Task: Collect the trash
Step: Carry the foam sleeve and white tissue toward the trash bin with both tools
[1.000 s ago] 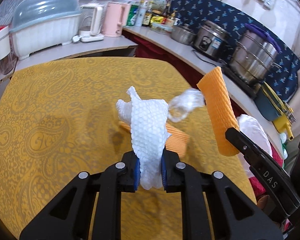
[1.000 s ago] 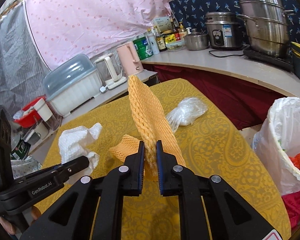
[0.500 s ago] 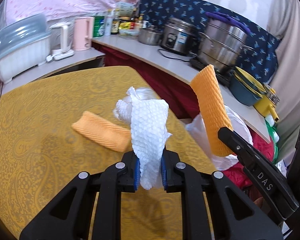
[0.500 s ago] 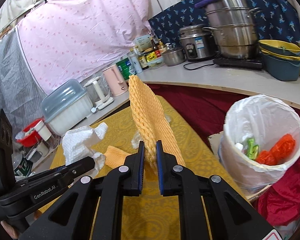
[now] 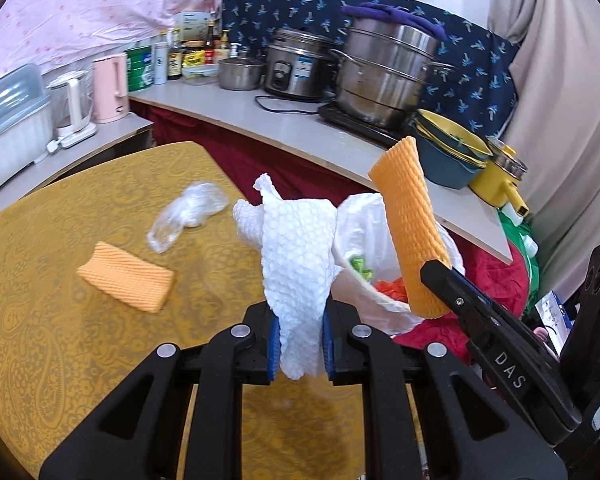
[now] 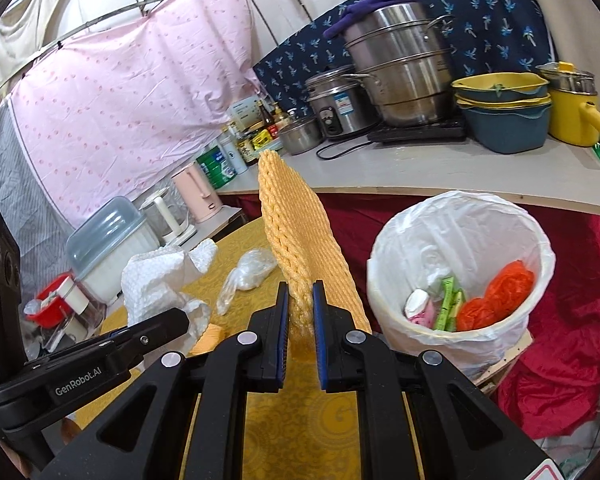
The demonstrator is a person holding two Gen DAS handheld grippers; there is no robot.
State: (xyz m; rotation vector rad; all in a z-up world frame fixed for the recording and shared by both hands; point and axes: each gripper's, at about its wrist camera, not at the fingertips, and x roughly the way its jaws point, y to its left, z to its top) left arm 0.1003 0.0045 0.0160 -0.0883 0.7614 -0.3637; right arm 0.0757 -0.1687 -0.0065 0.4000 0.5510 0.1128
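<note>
1. Both tongs have swung toward the bin since a second ago; it now sits in plain sight of both cameras, where earlier the left view showed only the yellow surface.
2. Left tongs are pinching a crumpled white paper towel, which stands up out of the blue pads and flops over at the top.
3. From the right view the same towel shows above the left tongs, over the surface's edge.
4. Right tongs are pressed on an orange foam net, which rises upright and leans a little to the right.
5. In the left view that net hangs in front of the bin, clamped at its lower end by the right tongs.
6. A second orange net lies flat on the surface, well apart from both tongs.
7. A clear plastic bag lies crumpled on the surface just beyond that net.
8. The bin is lined with a white bag and holds orange wrappers, green scraps and a small white-and-pink piece.
9. It stands on the floor beside the surface, against red cloth.
10. Behind, a steel steamer and blue and yellow bowls sit on the counter.
</note>
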